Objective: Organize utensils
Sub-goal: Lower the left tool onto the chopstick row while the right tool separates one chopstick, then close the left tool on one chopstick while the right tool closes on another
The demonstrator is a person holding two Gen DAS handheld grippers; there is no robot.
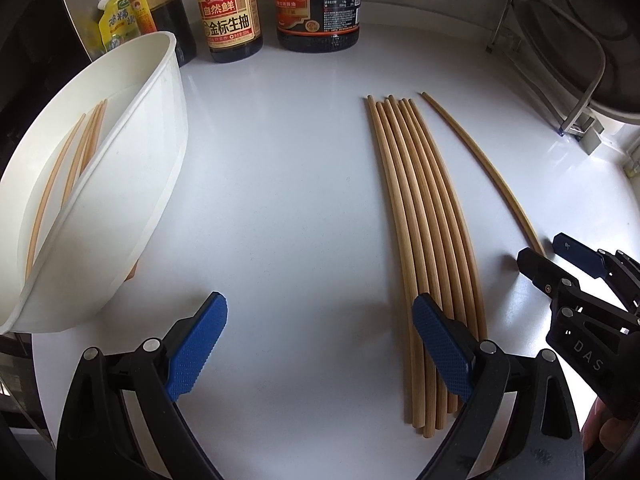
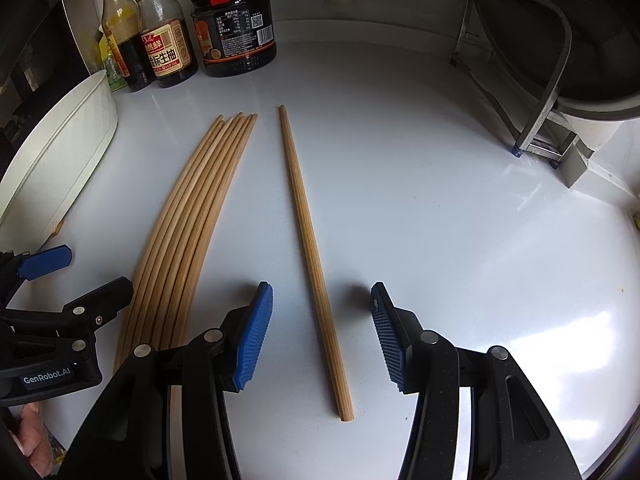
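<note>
We hold the left gripper (image 1: 320, 344) wide open over the white counter (image 1: 280, 160), its right pad over the near end of the chopstick bundle (image 1: 424, 240). A lone chopstick (image 1: 484, 168) lies just right, running to our right gripper (image 1: 548, 254). A white tub (image 1: 160, 128) at left holds more chopsticks (image 1: 76, 160); sauce bottles (image 1: 230, 12) stand behind.

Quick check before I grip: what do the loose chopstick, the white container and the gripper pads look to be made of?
Loose chopstick: looks like bamboo or wood, matte tan with fine lengthwise grain, apparently unvarnished.
White container: probably plastic; smooth, thin wall with a soft sheen.
Right gripper pads: blue, likely rubber or soft plastic, with a ribbed, matte surface.
</note>
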